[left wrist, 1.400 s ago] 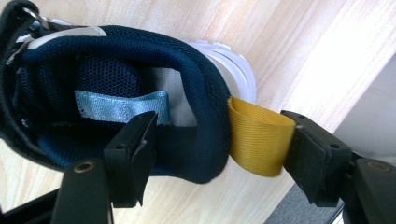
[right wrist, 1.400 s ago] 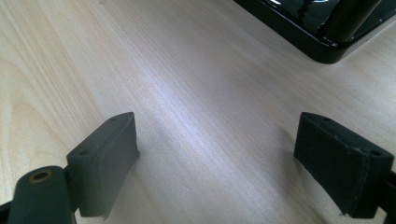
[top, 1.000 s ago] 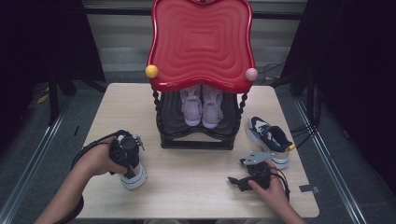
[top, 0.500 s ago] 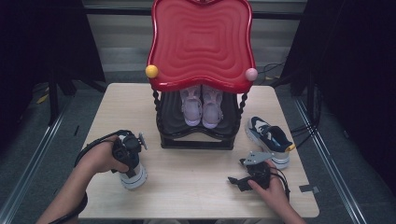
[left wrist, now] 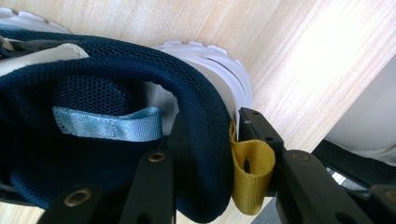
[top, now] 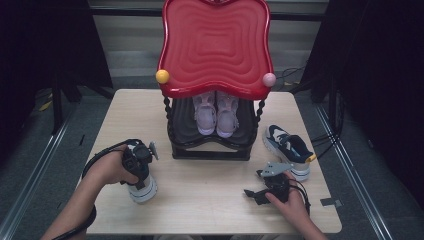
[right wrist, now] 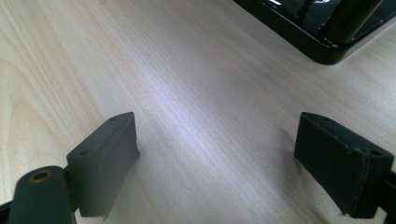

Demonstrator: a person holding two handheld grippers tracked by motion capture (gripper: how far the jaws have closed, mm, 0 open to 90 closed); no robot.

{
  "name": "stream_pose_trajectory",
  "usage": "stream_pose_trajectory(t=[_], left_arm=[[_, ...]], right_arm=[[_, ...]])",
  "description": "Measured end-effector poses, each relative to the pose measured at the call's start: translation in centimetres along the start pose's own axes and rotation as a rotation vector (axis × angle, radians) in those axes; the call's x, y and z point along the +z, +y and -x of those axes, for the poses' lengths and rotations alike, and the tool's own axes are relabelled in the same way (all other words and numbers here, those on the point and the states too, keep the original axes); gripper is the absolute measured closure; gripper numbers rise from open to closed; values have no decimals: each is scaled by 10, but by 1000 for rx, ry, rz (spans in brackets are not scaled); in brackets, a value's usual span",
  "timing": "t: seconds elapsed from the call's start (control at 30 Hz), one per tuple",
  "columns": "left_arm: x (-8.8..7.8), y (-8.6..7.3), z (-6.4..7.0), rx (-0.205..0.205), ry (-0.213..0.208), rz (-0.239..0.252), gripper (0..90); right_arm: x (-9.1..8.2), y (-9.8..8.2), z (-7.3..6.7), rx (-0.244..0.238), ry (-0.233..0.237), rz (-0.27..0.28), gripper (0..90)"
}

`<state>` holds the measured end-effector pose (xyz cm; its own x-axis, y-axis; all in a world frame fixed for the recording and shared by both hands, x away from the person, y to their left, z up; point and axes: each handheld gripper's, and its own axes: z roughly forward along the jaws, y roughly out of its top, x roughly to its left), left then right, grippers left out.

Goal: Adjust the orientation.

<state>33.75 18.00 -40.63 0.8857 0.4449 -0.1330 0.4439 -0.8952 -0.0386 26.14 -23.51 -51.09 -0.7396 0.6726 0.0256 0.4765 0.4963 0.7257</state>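
My left hand-held gripper (left wrist: 212,186) has just been closing, and its jaws now clamp the heel collar of the dark blue sneaker (left wrist: 112,121): one jaw inside the opening, the other outside against the yellow pull loop (left wrist: 252,172). The shoe sits right under this gripper on the table (top: 210,200), sole down as far as I can tell. My right hand-held gripper (right wrist: 215,163) rests low over bare table with its jaws wide apart, nothing between them; just beyond it stands the matching sneaker (top: 289,150), and farther out the black shoe rack (top: 210,150) with a pale pair (top: 216,114) on its shelf under a red top.

My worry is the grip itself: it holds padded collar and a floppy loop only, so I judge the shoe could swing or slide free if I lift fast. Tilted, its toe might catch the rack's edge.
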Motion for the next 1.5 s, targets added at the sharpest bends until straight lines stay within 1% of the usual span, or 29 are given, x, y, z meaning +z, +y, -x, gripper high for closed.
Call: stream_pose_trajectory(t=[0.07,0.1,0.13,0.17,0.23,0.37,0.53,0.6,0.63,0.67,0.73,0.83,0.9,0.93,0.97,1.0,1.03,1.07,1.1,1.17,1.2,1.33,1.43,1.5], left_arm=[[0,1,0,-9,-4,-3,692],[0,1,0,0,-2,-14,693],[0,2,1,-13,-6,-8,694],[0,3,0,0,1,-24,695],[0,3,1,-15,2,-24,695],[0,3,0,-19,-4,-25,701],[-1,4,1,-8,-4,-33,709],[-1,4,2,-2,-8,-47,711],[0,4,4,-11,-13,-34,712],[-1,5,3,2,-9,-44,712],[-2,5,3,3,-8,-48,713],[-2,4,5,-15,-16,-36,712],[-4,4,5,-1,-16,-52,712],[-5,3,5,-2,-12,-54,712],[-5,3,5,-13,-17,-48,712],[-7,3,5,-4,-14,-55,712],[-8,2,5,-15,-17,-51,711],[-9,2,5,-15,-13,-55,712],[-10,2,6,-28,-18,-49,712],[-13,2,6,-15,-14,-58,712],[-14,1,6,-22,-15,-54,712],[-19,1,7,-20,-14,-54,712],[-23,1,7,-26,-5,-51,711],[-24,1,8,-31,-7,-46,712]], right_arm=[[0,0,0,-1,-1,1,126],[0,0,0,-1,-2,1,126],[0,0,0,-1,-2,1,126],[0,0,0,-1,-1,1,126],[0,0,0,-1,-1,1,126],[0,0,0,-1,-1,1,126],[0,0,0,-1,-2,1,126],[0,0,0,-1,-1,1,126],[0,0,0,-1,-1,1,126],[0,0,0,0,0,0,126],[0,0,0,-1,-2,0,126],[0,0,0,-1,-2,1,126],[0,0,0,-2,-1,1,126],[0,0,0,-1,-1,1,126],[0,0,0,-1,-1,1,126],[0,0,0,-1,-1,1,126],[0,0,0,0,1,0,126],[0,0,0,0,0,0,126],[0,0,0,-1,-2,1,126],[0,0,0,0,-1,0,126],[0,0,0,0,-1,0,126],[0,0,0,-1,-1,0,126],[0,0,0,0,0,0,126],[0,0,0,-1,-1,0,126]])
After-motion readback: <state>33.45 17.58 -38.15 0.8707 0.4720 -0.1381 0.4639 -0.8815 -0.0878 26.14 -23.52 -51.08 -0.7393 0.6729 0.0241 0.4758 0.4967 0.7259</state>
